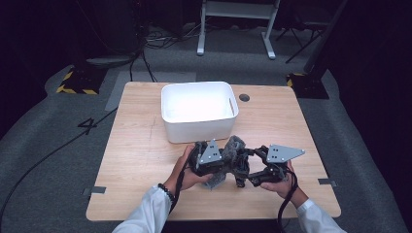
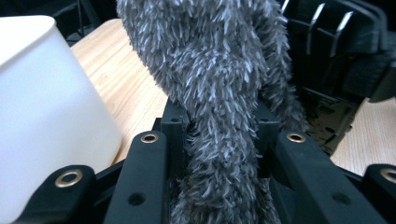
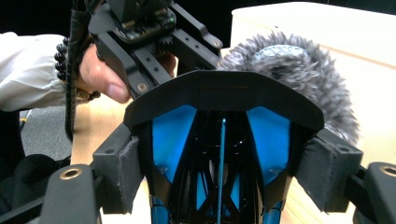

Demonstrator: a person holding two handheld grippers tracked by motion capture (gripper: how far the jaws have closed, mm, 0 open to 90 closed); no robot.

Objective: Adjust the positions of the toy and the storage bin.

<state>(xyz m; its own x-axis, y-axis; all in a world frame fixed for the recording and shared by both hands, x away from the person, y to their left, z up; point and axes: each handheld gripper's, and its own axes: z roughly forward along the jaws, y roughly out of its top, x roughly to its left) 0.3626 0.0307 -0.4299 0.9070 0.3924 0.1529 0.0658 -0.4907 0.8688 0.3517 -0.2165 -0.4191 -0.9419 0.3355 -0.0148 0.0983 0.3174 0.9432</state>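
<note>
A fuzzy grey cover [image 1: 236,151] hangs in front of the white bin, between my two grippers. My left gripper [image 1: 224,164] is shut on it; in the left gripper view the grey pile [image 2: 219,93] is squeezed between the black jaws of that gripper [image 2: 219,140]. My right gripper [image 3: 223,175] is shut on a black and blue plastic frame [image 3: 222,135], with its felt pads [image 3: 125,172] pressing on both sides. The fuzzy cover [image 3: 292,74] sits over the far end of that frame. In the high view the right gripper [image 1: 253,171] is just right of the cover.
A white plastic bin [image 1: 198,109] stands at the back middle of the wooden table [image 1: 136,145], close behind the grippers, and its wall [image 2: 42,112] is at the left of the left gripper view. A dark round hole [image 1: 244,97] lies right of the bin.
</note>
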